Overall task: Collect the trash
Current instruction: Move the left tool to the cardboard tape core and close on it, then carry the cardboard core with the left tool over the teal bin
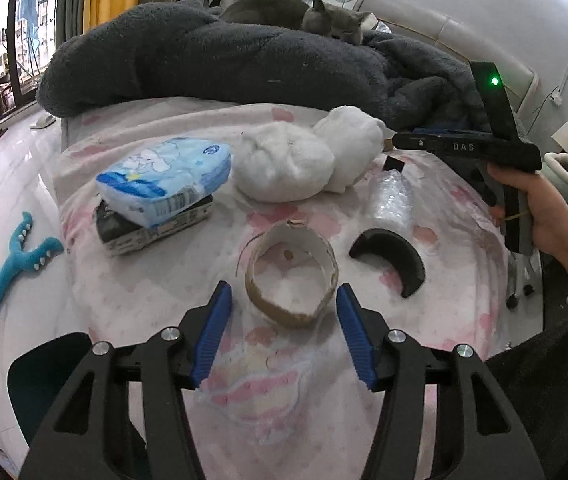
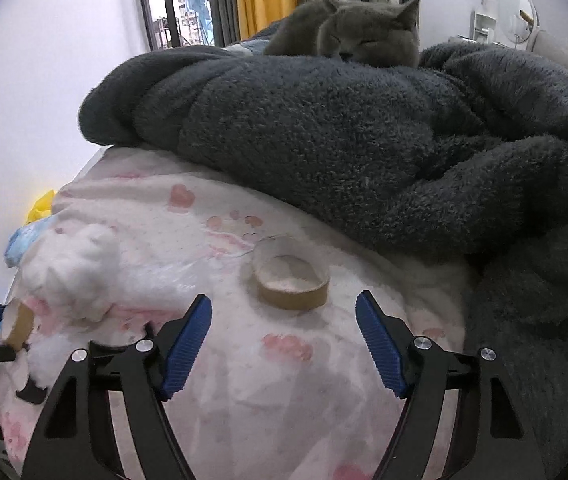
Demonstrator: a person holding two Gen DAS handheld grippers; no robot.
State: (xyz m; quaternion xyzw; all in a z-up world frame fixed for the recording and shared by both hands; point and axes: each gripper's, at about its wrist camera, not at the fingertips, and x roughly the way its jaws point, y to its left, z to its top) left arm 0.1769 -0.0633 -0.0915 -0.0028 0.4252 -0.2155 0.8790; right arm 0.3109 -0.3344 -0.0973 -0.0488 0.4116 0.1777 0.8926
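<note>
The left tongs (image 1: 284,304) were held spread and empty just short of a cardboard tape ring (image 1: 292,274) that lay flat on the bed (image 1: 155,292). The right tongs (image 2: 284,320) were likewise spread and empty before a second cardboard ring (image 2: 291,282), near the edge of the grey fleece blanket (image 2: 364,140).

For a sound pick-up, each ring would best be straddled across its full width, or one blue pad would be set inside the hoop and the other outside, so that a single wall is pinched. The pads should be lowered until they are level with the wall. The closing should be gentle, because thin card was judged likely to buckle. Snagging of the soft sheet was to be avoided.

The left ring was seen as a brown hoop with a pale inner face, a torn upper edge and a loose thread. The right ring appeared cleaner and lower. Other items lay beyond: two white wadding lumps (image 1: 284,160), a black curved piece (image 1: 392,258), crumpled clear film (image 1: 390,196) and a blue tissue pack (image 1: 167,180). A grey cat (image 2: 368,36) rested on the blanket.
</note>
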